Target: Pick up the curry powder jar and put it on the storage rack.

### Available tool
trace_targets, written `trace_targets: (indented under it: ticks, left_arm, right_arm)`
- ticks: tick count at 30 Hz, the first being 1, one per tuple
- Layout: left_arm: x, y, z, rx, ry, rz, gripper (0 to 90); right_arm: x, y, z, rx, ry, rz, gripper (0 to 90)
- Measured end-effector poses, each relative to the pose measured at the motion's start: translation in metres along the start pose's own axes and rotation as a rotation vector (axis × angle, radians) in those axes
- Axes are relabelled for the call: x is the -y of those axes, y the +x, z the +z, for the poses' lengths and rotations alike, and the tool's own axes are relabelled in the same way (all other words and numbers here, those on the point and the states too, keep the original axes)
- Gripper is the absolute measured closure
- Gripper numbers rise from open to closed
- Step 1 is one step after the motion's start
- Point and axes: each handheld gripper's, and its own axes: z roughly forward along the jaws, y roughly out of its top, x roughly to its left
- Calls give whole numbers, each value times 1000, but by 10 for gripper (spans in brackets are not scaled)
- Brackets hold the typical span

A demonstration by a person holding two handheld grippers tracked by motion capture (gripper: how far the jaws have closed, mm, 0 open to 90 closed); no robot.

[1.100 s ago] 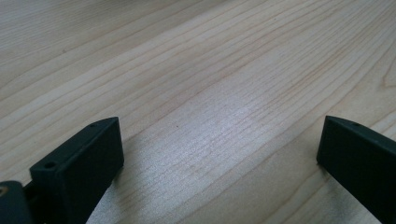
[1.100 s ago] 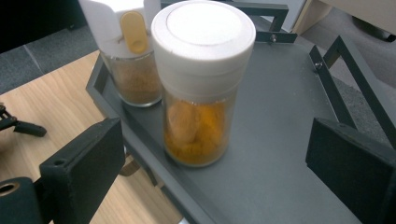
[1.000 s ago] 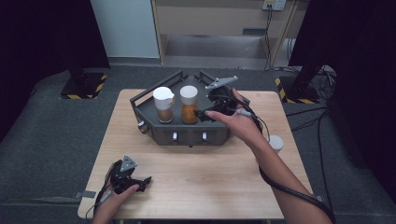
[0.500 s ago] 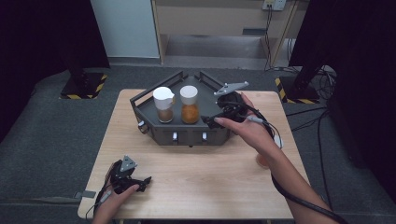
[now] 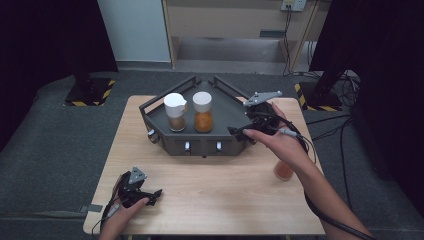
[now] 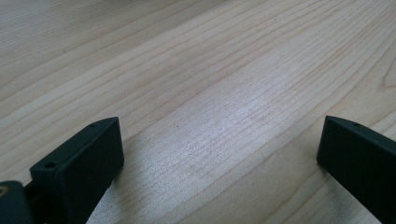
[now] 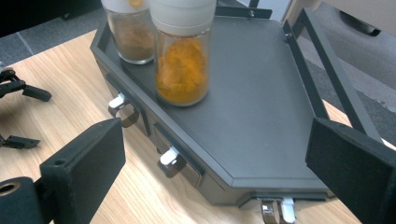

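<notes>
The left gripper [image 5: 150,196] lies low on the near left part of the wooden table [image 5: 225,200], its jaws spread wide with nothing but bare wood grain between them in the left gripper view. At the near right, just beside the person's right forearm, a small jar of orange-red powder [image 5: 283,171] stands on the table, partly hidden by the arm. Farther in, the right gripper [image 5: 239,131] hangs over the right front corner of the dark tray [image 5: 235,112], jaws wide apart and holding nothing. In the right gripper view, the tray's flat floor sits between those jaws. On the tray stand 2 white-capped jars, just beside each other: the yellow-orange spice jar [image 5: 202,112] nearer the gripper, and the brown spice jar [image 5: 175,113] beyond it. Neither jar touches the gripper. Small metal latches [image 7: 169,161] line the tray's front wall.
</notes>
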Motion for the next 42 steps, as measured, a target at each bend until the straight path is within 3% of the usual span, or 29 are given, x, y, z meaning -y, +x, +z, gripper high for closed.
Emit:
trace_targets:
  ticks: [18, 42]
  left_arm:
    - [0, 0, 0, 0, 0, 0, 0]
    - [0, 0, 0, 1, 2, 2, 0]
  right_arm:
    - [26, -15, -20, 28, 3, 32, 49]
    - [55, -32, -30, 66, 12, 83, 49]
